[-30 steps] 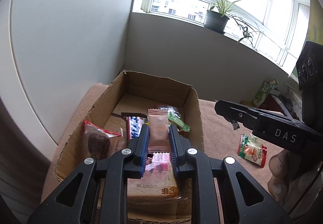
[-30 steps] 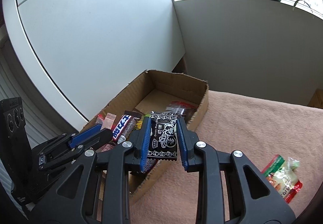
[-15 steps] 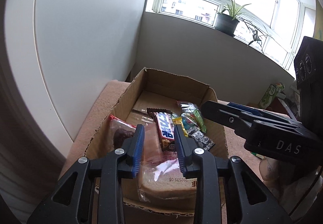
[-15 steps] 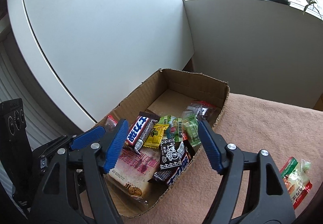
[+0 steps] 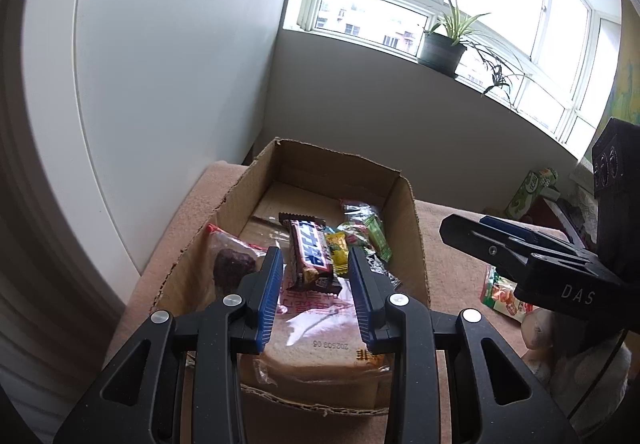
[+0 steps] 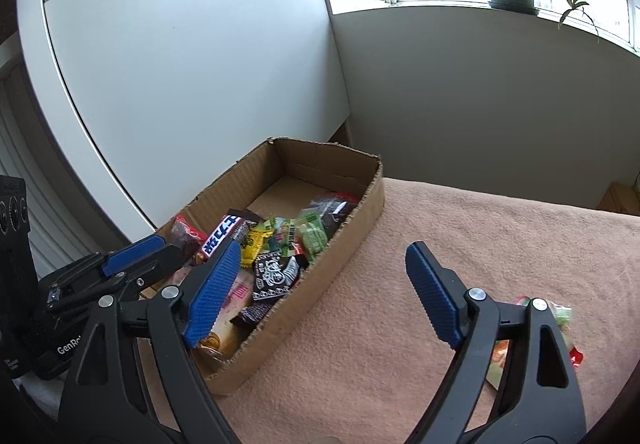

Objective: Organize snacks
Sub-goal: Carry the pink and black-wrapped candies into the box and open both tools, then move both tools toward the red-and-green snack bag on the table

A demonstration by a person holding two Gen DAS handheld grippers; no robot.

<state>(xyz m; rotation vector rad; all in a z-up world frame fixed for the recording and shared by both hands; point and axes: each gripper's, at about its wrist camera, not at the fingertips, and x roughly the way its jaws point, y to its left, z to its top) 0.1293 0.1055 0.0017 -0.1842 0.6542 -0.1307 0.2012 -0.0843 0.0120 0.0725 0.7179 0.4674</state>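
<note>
Snacks boxed [image 5: 312, 256] — both grippers [image 5: 314, 288] [image 6: 316, 290] released, empty; next, reach for red-green packet [image 6: 560, 328] beyond right fingers.

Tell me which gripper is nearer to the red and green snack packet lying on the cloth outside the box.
The right gripper. The packet lies just beside and partly behind its right finger. The left gripper hangs over the cardboard box, with the packet off to its right.
</note>
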